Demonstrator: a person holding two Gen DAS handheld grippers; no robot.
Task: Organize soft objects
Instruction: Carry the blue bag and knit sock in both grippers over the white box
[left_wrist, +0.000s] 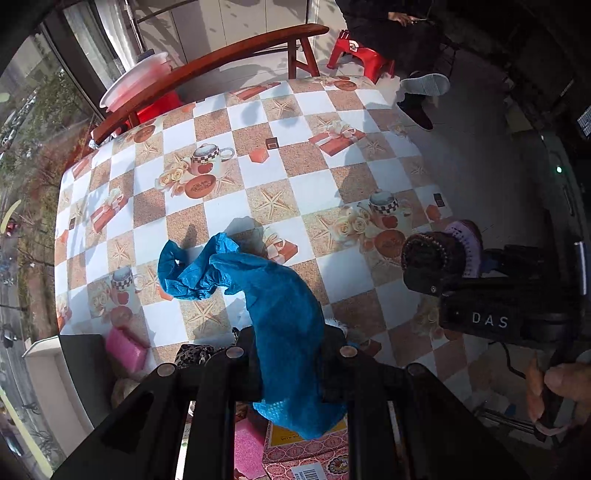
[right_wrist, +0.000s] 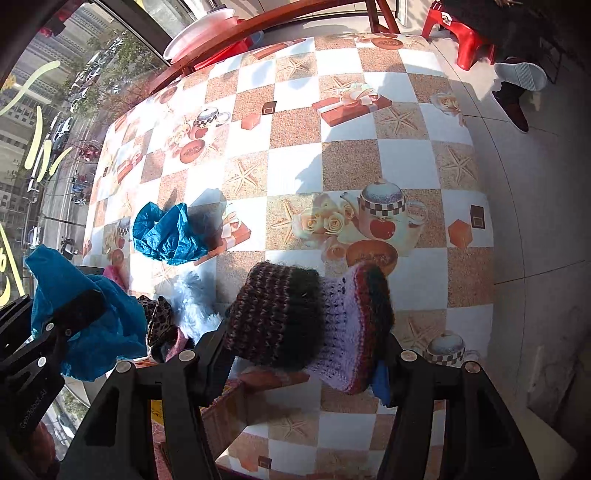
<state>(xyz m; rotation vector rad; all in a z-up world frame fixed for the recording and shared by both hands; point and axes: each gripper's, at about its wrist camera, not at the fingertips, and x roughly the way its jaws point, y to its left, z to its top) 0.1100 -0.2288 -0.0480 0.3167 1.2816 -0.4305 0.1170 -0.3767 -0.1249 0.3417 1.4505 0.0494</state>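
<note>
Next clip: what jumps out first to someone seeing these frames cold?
The bright blue cloth, clamped in the left gripper, trails onto the checkered tablecloth. Next comes the knitted purple-and-dark piece, gripped by the right gripper near the table's front edge. A leopard-print item and white fluffy item lie between them.

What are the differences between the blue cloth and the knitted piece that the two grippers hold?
The blue cloth is thin, crinkled and one colour; the knitted piece is thick, striped dark and lilac. The cloth hangs long from the left gripper; the knit sits bunched in the right gripper. Both are soft and gripped above the table.
</note>
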